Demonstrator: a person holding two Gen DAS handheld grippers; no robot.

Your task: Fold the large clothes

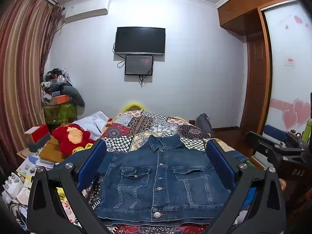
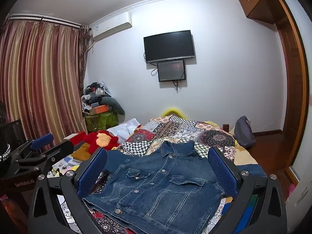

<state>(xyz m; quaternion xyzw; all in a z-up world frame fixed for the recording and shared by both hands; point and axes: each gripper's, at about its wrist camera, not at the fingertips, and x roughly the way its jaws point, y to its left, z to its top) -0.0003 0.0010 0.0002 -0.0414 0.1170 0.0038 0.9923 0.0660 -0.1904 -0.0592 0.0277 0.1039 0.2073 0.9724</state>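
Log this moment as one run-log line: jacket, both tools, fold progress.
denim jacket: flat on patchwork bedspread, front up, buttoned | left tool: open, empty | right tool: open, empty | fold: not begun

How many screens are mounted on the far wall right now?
2. A large dark TV hangs at the wall's centre; a smaller screen sits directly below it, cables dangling. Nothing suggests more, though the wardrobe hides the wall's right end.

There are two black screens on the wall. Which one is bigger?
The upper screen is the bigger one. It is wider and taller, and it hangs directly above the small screen, which sits just under its bottom edge with cables dangling beside it.
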